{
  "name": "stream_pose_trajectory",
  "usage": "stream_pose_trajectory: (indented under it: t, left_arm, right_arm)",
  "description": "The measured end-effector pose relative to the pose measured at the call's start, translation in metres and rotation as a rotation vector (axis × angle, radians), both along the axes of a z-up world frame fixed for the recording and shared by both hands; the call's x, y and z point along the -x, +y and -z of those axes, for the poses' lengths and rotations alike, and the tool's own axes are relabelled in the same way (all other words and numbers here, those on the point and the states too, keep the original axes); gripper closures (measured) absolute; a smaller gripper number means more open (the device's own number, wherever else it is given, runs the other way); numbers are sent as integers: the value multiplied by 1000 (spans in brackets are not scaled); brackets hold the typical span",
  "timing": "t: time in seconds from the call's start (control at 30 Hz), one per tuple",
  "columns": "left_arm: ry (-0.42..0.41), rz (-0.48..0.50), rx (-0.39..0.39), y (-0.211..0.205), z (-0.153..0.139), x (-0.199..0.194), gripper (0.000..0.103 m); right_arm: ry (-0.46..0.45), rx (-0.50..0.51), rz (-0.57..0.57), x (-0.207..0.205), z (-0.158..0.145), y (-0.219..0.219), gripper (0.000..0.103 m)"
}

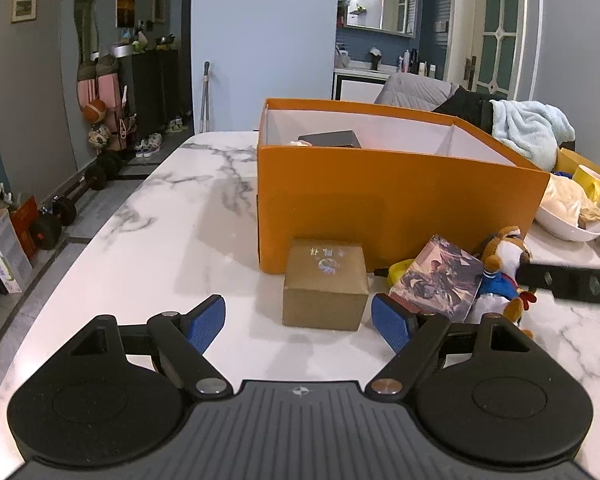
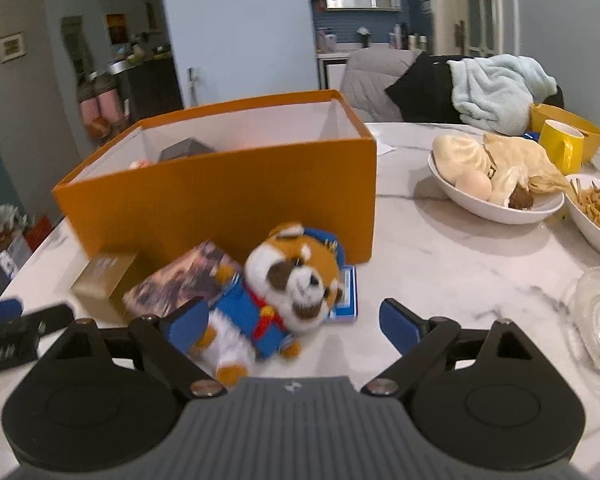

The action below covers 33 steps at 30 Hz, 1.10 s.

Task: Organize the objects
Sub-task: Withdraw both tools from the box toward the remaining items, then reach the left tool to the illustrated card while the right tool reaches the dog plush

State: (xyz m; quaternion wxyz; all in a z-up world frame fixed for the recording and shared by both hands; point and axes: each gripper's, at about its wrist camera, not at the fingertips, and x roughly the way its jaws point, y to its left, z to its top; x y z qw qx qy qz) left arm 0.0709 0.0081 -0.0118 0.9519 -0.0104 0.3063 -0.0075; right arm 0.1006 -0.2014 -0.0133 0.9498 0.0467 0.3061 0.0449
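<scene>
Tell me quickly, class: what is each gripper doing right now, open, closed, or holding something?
Left gripper: open, empty, facing the small brown cardboard box.
Right gripper: open, gripping nothing; the plush fox toy in blue uniform lies between its jaws.

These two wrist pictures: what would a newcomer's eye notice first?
The big orange box in the middle of the marble table, open on top. Then the plush toy lying in front of it, between the open fingers of the right gripper. A small brown box stands ahead of the open left gripper.
</scene>
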Motion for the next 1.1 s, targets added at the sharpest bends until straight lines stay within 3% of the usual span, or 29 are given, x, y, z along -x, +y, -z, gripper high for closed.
stream_pose_trajectory:
  t: [0.23,0.4,0.5,0.63,0.83,1.1]
  left_arm:
    - [6,18,1,-6,4,-7,8]
    - [18,26,-7,-11,8,-9,8]
    - [17,26,-15,-11,8,-9,8]
    - [13,31,-13,-12,6,-10,8]
    - [7,63,-6,-23,4,-10,8]
    - [22,104,-24,-38,8,-6,8]
  right_arm:
    - [13,-97,102,-40,9,-5,10]
    - [39,-62,102,-54,22,-2,10]
    - [43,-62,103,-48,28,-7,10]
    - [58,17,87,-30,30,-16,5]
    - [62,16,52,-1,31,-36,5]
    - [40,44,31,-27,19,-28,5]
